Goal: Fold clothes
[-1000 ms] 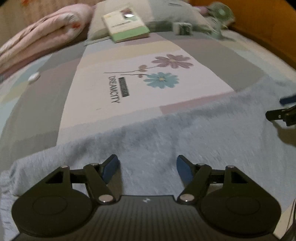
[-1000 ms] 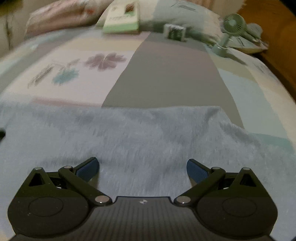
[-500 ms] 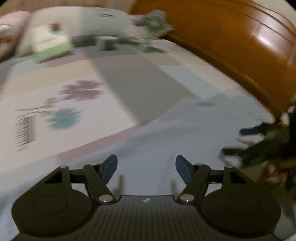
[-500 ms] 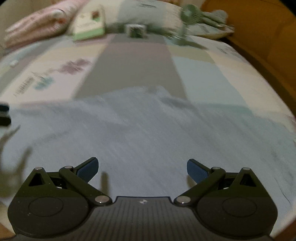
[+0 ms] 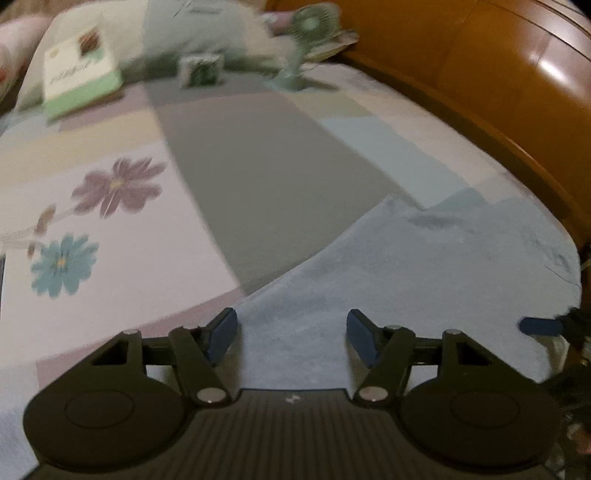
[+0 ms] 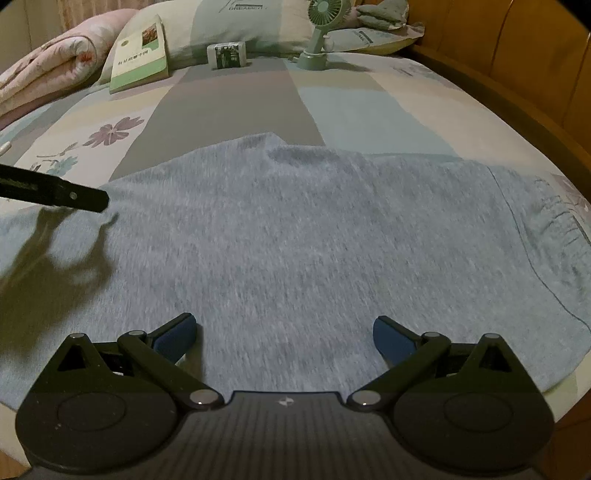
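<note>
A light blue-grey fleece garment [image 6: 295, 229] lies spread flat across the near part of the bed. My right gripper [image 6: 284, 334] hovers over its near edge, open, with nothing between its pads. My left gripper [image 5: 291, 332] hangs over the garment's [image 5: 424, 277] left part. Its jaws are closing, with only cloth below them and nothing gripped. One black finger [image 6: 88, 199] of the left gripper reaches in from the left edge of the right wrist view and casts a shadow on the cloth. A blue pad [image 5: 539, 326] of the right gripper shows at the far right of the left wrist view.
A patchwork bedsheet with flower prints [image 6: 114, 131] covers the bed. At the head lie a green book [image 6: 140, 55], a small box [image 6: 226, 54], a green desk fan [image 6: 319, 33], pillows [image 6: 236, 26] and a rolled pink quilt [image 6: 48, 70]. A wooden bed frame [image 5: 480, 74] runs along the right.
The left wrist view has swung right, from the flower panel to the wooden frame and the garment's right end. The right gripper drew rightward, so more cloth shows, and the left finger came in.
</note>
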### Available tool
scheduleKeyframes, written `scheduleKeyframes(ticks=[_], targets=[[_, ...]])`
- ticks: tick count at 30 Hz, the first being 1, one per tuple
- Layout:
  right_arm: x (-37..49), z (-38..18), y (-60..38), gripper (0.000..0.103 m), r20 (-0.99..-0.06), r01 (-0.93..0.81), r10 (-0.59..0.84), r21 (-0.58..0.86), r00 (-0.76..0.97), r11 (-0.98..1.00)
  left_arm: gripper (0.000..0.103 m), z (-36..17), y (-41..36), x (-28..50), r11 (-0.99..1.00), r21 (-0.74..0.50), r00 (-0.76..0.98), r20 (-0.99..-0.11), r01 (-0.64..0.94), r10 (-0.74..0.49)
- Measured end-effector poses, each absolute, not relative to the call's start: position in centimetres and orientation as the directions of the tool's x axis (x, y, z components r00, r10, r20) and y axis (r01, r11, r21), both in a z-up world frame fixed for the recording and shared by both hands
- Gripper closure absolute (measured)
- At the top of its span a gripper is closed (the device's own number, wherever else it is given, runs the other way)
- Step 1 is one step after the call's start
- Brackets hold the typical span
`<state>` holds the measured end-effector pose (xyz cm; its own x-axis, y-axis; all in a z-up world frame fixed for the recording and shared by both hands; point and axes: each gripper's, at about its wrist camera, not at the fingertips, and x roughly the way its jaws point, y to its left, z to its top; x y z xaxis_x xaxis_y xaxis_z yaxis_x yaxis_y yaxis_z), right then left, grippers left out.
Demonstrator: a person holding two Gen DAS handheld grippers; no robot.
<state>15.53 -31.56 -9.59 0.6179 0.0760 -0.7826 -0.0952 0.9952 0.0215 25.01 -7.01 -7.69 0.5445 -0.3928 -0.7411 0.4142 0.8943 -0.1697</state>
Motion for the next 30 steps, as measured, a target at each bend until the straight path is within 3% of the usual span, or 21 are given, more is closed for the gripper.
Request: scheduleKeyframes(ticks=[4,10,16,21,30], targets=[[15.7,-9.7,-31.4,0.000,-0.782,-0.092,0.074,0.022,0.619,0.996,0.033,-7.6,-9.3,24.9,0.842,-0.186,0.501,-0.731,0.507,-0.464],[15.5,-9.7,-31.6,0.000,-0.779,-0.100,0.083,0.026,0.622,0.995,0.036,-9.1,-10.9,26.4,0.892,-0.104,0.537,-0.766,0.441,-0.354],[15.7,-9.1,-31.7,0.000,-0.780,-0.100,0.098,0.046,0.618,0.994,0.033,-5.6,-9.3,23.6,0.867,-0.072,0.564,-0.732,0.493,-0.382],[18.5,-6.4,-33.4,0.000,-0.748,-0.107,0.105,0.045,0.656,0.993,0.032,-4.1,-6.9,20.9,0.881,-0.009,0.612,-0.717,0.473,-0.336],[29.1,-8.4,-38.3,0.000,-0.813,0.184,-0.104,0.004,0.572,0.983,0.031,-5.6,-4.1,18.3,0.926,0.013,0.632,-0.734,0.377,-0.247]])
